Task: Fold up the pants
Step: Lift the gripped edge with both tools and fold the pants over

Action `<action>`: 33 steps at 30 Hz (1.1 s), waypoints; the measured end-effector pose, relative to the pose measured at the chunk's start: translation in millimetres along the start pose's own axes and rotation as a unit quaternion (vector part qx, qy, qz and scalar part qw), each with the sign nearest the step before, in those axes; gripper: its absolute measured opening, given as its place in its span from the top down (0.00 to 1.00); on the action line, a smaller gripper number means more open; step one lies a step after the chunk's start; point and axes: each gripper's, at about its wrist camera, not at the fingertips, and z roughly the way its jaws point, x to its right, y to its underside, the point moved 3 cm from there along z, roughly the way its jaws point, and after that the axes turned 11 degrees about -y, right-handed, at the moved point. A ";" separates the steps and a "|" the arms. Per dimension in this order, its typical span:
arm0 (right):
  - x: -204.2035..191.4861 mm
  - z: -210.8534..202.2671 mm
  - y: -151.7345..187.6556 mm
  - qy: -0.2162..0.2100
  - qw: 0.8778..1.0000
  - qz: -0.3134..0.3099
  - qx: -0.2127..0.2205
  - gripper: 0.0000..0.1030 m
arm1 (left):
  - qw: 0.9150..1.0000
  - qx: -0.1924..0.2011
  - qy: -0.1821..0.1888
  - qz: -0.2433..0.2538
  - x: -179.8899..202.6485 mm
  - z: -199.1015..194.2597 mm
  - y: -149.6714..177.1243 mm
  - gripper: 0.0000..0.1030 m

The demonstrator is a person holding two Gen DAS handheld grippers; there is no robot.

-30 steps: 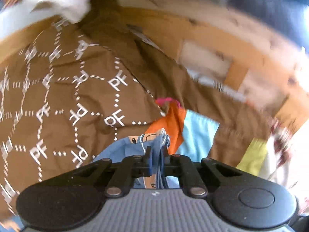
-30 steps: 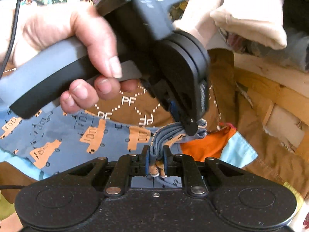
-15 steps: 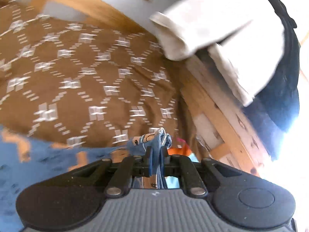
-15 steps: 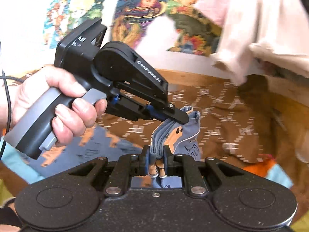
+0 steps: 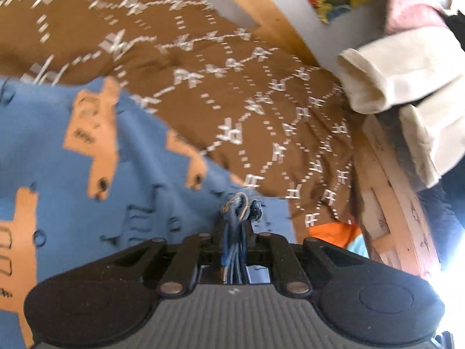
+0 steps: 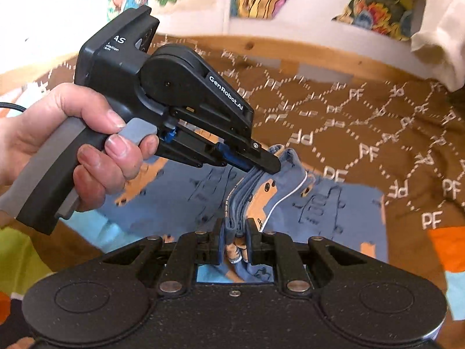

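The pants (image 5: 87,180) are blue with orange vehicle prints and lie spread over a brown patterned blanket (image 5: 232,93). My left gripper (image 5: 237,226) is shut on a bunched edge of the pants. In the right wrist view the pants (image 6: 334,212) lie below, and my right gripper (image 6: 235,232) is shut on several stacked layers of the same edge. The left gripper (image 6: 270,165) shows there too, held by a hand, pinching the fabric just above my right fingers.
A wooden bed frame (image 5: 386,174) runs along the right. Cream cloth (image 5: 401,72) hangs over it. The brown blanket (image 6: 363,122) reaches back to a wooden rail (image 6: 319,61). An orange and light blue cloth (image 6: 447,244) lies at the right.
Both grippers have carried the held pants edge back and down toward the blanket. More of the blue pants now lies spread out below them.
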 end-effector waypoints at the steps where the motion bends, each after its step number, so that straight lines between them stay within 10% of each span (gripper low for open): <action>1: 0.5 1.9 1.1 0.000 1.000 0.001 -0.003 0.85 | 1.000 0.000 -0.001 -0.008 -4.5 0.9 0.8 0.86; 3: 1.3 1.3 3.6 -0.001 1.000 0.004 -0.004 0.83 | 1.000 0.000 0.002 -0.016 -11.5 0.4 2.8 0.62; 12: -1.2 4.7 7.5 0.003 1.000 -0.020 -0.011 0.74 | 1.000 -0.007 0.015 -0.026 -13.8 4.4 7.8 0.56; 25: -9.8 10.9 11.4 0.023 0.997 -0.071 -0.024 0.69 | 0.996 -0.021 -0.083 -0.005 6.7 7.6 7.6 0.86; 33: -7.8 5.6 9.6 0.023 0.998 -0.066 -0.011 0.85 | 0.996 -0.005 -0.092 0.017 17.6 -5.0 5.9 0.90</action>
